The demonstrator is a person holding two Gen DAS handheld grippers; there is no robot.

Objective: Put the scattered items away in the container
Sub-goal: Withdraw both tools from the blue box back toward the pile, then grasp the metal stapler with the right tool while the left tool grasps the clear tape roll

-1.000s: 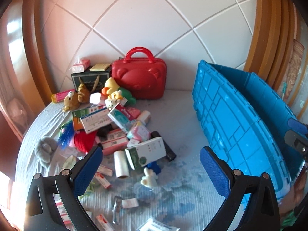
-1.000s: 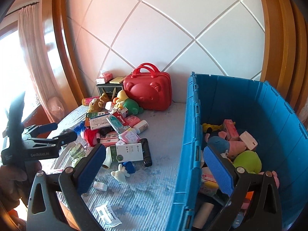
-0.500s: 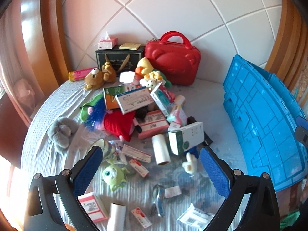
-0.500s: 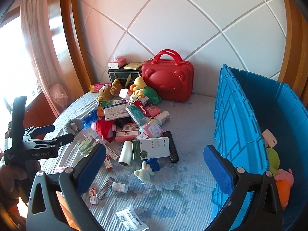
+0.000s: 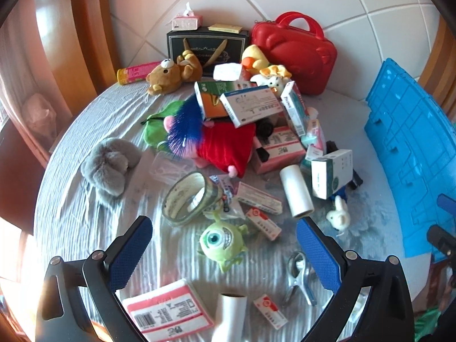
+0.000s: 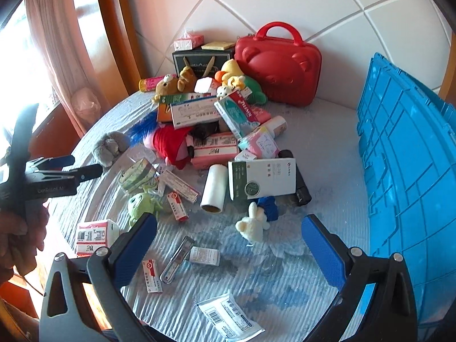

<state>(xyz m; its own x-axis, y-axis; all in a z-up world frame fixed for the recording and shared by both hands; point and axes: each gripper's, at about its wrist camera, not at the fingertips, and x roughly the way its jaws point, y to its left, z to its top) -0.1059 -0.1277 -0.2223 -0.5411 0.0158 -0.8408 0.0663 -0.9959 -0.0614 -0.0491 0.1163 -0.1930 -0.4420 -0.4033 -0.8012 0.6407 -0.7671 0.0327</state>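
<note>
Left wrist view: two white rolls (image 5: 296,193), one one-eyed green plush (image 5: 222,240), one blue crate (image 5: 410,154); both grippers' jaws wide, empty.

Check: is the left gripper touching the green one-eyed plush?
Apart. The left wrist view shows the left gripper open, bedsheet visible between each pad and the green one-eyed plush.

A bedroom in a home.
A bed (image 6: 319,131) with a ribbed grey-blue cover stands against a white padded headboard wall (image 6: 285,2) quilted in diamonds and framed in warm wood (image 6: 114,28). A pink curtain (image 6: 57,28) hangs by a sunlit window on the left. Plush toys such as a brown bear (image 5: 171,75), medicine boxes and a red bear-faced case (image 6: 278,65) lie on the cover.
</note>
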